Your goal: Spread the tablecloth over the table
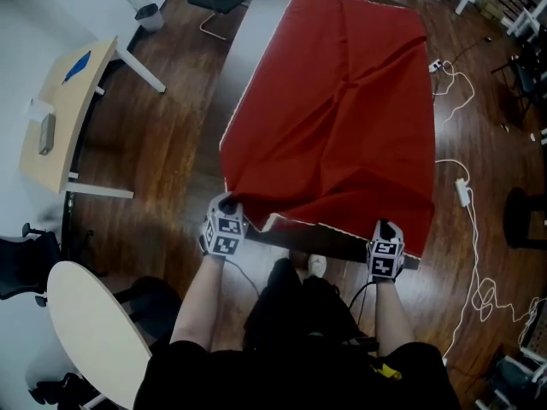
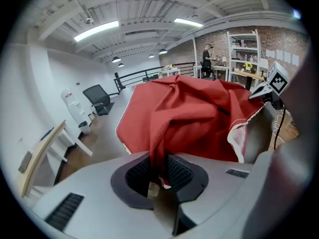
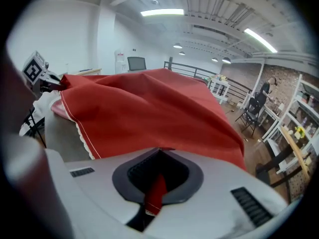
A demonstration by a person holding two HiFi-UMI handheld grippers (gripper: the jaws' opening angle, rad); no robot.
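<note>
Red tablecloth (image 1: 342,109) gripped at the near edge of the counter (image 1: 248,49)
Most of the counter is covered by it; its near corners are pinched in the closed left gripper (image 1: 226,212) and closed right gripper (image 1: 386,229).

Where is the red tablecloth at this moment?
In the head view, the red tablecloth lies on the grey table, covering its right part; the left gripper and the right gripper each pinch its near edge.

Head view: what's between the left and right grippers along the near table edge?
The tablecloth: its white-trimmed hem runs from left gripper to right gripper, a bare strip of table under it. Clear in the head view.
</note>
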